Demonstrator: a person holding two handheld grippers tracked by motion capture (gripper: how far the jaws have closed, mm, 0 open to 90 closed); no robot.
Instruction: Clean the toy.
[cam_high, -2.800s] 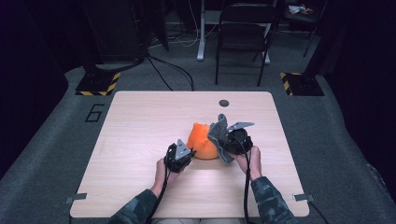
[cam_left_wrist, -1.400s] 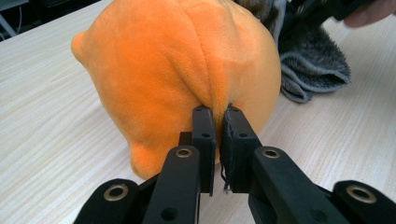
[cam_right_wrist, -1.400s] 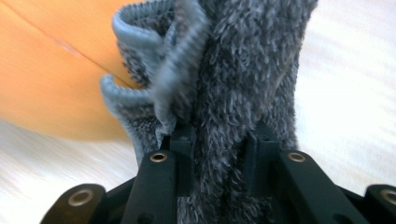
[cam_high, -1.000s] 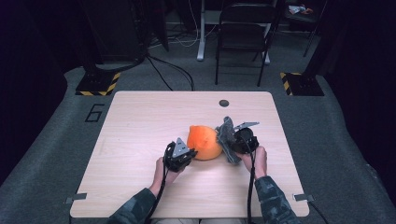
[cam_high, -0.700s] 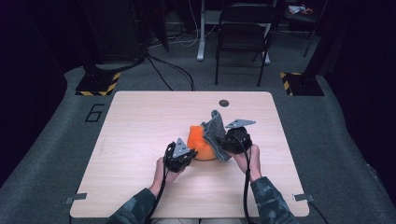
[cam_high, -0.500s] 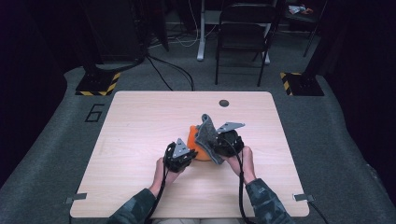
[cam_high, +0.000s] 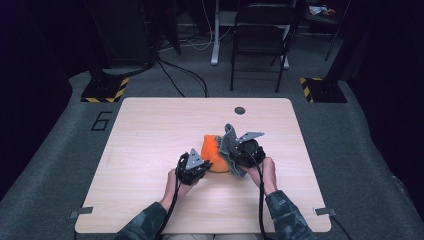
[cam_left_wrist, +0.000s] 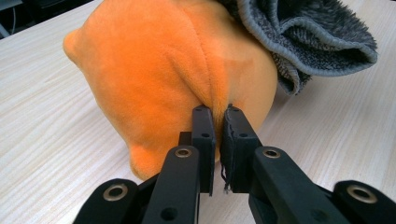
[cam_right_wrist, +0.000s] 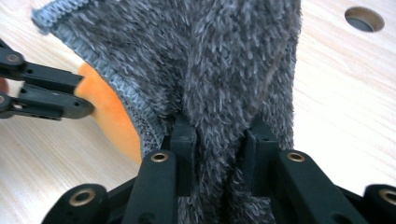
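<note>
Orange plush toy is seen lying near the middle of the desk, pinned between two hand-held grippers. A pinch of its fabric is held in the nearly shut jaws of the left gripper, as shown in the left gripper view, where the plush bulges just beyond the black tips and a small fold is trapped between the pads. A grey fleecy cloth is draped against the toy's right flank and is gripped by the right gripper; in the right gripper view a thick bunch of the cloth is squeezed between jaws held moderately apart by the material's bulk. The cloth's stitched hem is seen running just beside the orange plush, with the left gripper visible at the far side.

The step in hand is judged to be the covering (or wrapping) of the toy with the cloth, the toy being steadied from the left while the cloth is carried across from the right. For the next move, the cloth would need to be drawn up and over the crown of the toy, with the left grip kept firm so the soft body is not dragged along. A cable port is set in the desk's far edge, well apart from the work.
</note>
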